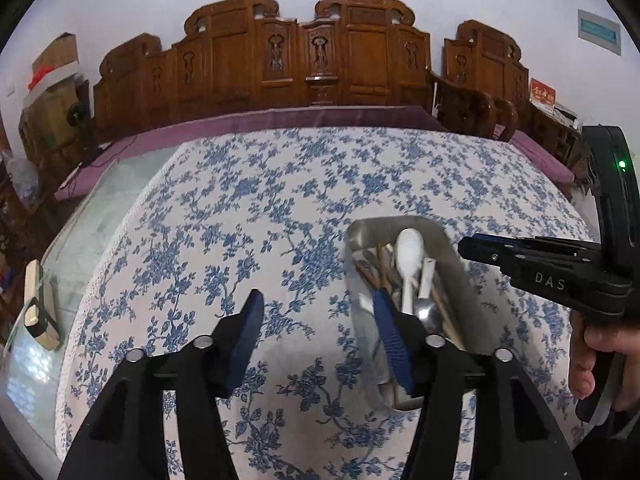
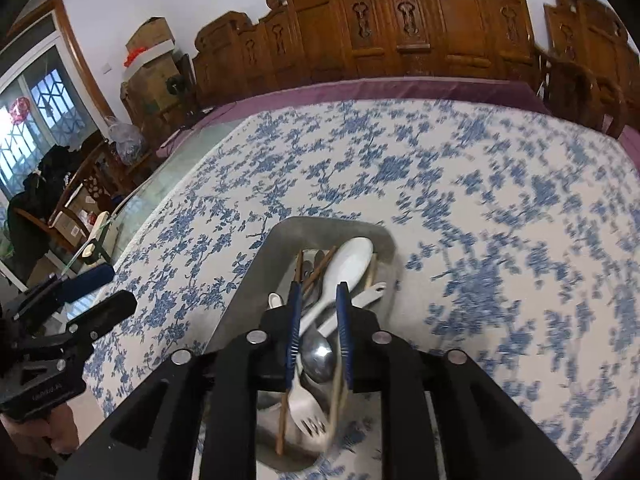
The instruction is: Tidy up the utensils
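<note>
Right wrist view showed the utensils, a white spoon (image 2: pixel 352 258), a metal spoon (image 2: pixel 318 354), a pale fork (image 2: pixel 304 412) and chopsticks (image 2: pixel 316 270), heaped loose together in a metal tray (image 2: pixel 256 264) near the front edge of the flower-clothed counter (image 2: pixel 480 184). Nothing lay out on the cloth, which would suit either a gathering just finished or a sorting yet to come. The right claw (image 2: pixel 318 336) hung narrowly parted over the heap, pinching nothing I could make out, and the left claw (image 1: pixel 320 320) was spread wide and empty beside the tray.
</note>
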